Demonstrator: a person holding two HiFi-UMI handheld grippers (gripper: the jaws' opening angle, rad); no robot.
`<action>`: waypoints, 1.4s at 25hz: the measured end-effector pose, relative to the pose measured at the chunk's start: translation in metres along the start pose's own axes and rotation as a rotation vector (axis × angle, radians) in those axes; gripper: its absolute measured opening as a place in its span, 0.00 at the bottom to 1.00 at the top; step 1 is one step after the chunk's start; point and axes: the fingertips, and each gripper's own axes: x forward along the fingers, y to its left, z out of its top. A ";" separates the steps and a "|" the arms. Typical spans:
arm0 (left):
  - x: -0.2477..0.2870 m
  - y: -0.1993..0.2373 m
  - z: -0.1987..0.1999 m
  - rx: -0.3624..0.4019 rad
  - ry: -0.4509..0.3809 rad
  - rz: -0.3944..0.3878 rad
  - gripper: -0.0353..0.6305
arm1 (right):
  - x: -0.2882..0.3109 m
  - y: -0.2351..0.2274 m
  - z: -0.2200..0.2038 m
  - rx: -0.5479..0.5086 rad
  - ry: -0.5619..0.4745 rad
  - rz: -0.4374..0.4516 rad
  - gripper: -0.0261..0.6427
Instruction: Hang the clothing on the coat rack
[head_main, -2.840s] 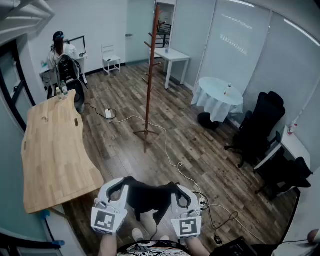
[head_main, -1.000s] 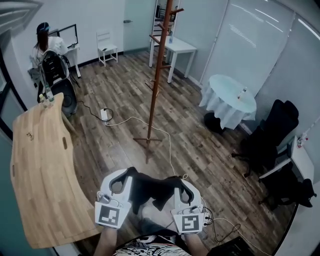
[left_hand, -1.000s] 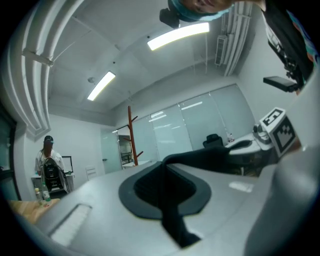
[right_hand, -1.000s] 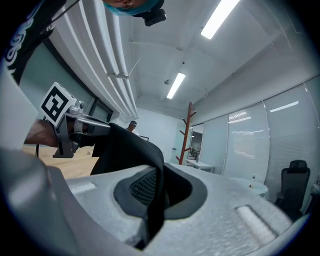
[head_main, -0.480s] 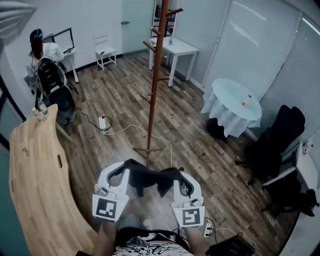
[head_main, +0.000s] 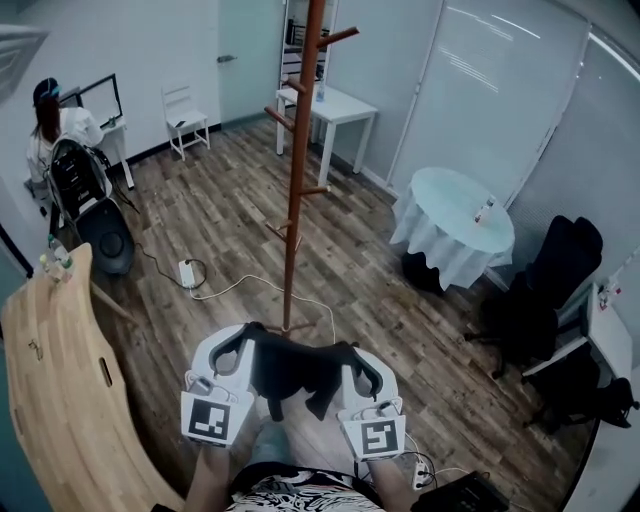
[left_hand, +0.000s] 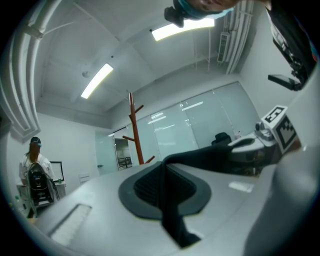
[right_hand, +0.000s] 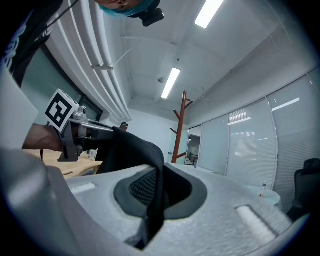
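Office room, wood-plank floor (head_main: 230, 200). Black garment (head_main: 295, 372) spans side to side between left gripper (head_main: 246, 345) and right gripper (head_main: 352, 358), both clamped tight on its ends. Coat rack (head_main: 293, 180) stands just ahead, marginally nearer the left gripper, pegs up high.

Black clothing (head_main: 295, 370) stretched, coat rack (head_main: 296, 200) upright

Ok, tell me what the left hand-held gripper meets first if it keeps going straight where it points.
Probably the coat rack, just left of dead ahead; it might slip past to the glass wall. Depth is unclear.
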 end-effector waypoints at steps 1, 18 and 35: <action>0.010 0.008 -0.003 -0.004 0.001 -0.004 0.05 | 0.011 -0.002 -0.002 0.001 0.004 -0.002 0.05; 0.178 0.151 -0.053 -0.064 0.039 -0.051 0.05 | 0.220 -0.036 -0.022 0.018 0.064 -0.079 0.05; 0.270 0.207 -0.055 -0.031 -0.008 -0.113 0.05 | 0.310 -0.071 -0.013 -0.019 0.027 -0.133 0.05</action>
